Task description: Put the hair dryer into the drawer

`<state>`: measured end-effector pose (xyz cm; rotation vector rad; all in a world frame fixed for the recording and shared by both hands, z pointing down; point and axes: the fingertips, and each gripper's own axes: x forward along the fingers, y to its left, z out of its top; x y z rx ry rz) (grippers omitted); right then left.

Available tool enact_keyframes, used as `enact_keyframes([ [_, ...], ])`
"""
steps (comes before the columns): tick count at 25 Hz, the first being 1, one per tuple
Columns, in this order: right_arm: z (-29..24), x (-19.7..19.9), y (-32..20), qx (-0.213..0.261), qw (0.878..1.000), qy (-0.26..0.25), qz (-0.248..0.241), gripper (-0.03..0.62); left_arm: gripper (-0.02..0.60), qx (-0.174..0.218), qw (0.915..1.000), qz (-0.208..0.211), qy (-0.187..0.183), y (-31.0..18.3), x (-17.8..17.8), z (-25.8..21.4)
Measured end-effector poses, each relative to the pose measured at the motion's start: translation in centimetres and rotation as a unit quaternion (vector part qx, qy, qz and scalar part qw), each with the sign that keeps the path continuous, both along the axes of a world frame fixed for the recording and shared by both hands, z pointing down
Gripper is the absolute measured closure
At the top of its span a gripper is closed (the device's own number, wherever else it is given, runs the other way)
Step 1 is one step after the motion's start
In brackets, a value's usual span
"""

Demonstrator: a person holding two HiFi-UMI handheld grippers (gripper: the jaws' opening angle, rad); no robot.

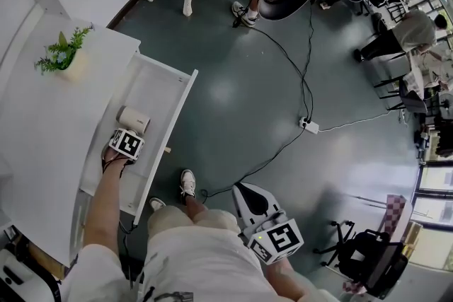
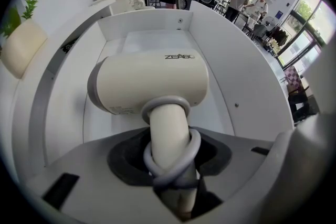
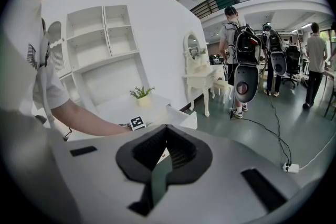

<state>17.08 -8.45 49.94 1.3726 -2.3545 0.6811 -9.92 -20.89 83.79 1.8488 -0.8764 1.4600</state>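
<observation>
The left hand-held gripper (image 2: 174,186) points steeply down and has its jaws closed about halfway on the dryer's handle (image 2: 167,126), over the grey cord (image 2: 192,150) looped round it. Just beyond the jaws the dryer (image 2: 152,84) lies low inside the open drawer (image 2: 247,76), barrel crosswise, and seems to be at or near the bottom. Beside the drawer is the white counter (image 1: 42,124). The right hand-held gripper (image 3: 164,152) hangs well apart over the floor, jaws together or very nearly so, with nothing between them. The dryer looks like stiff, smooth plastic, light but barrel-heavy, so it will likely tip if pinched low. The handle just under the barrel seems the best hold, and the rubbery cord there adds grip.
</observation>
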Motion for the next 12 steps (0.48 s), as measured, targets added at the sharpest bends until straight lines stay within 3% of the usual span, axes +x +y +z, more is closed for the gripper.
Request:
enact_keyframes([
  [12, 0.1, 0.85, 1.05, -0.001, 1.0, -0.005, 0.012, 0.586, 0.413, -0.003, 1.0, -0.003, -0.008, 0.18, -0.05, 0.09],
])
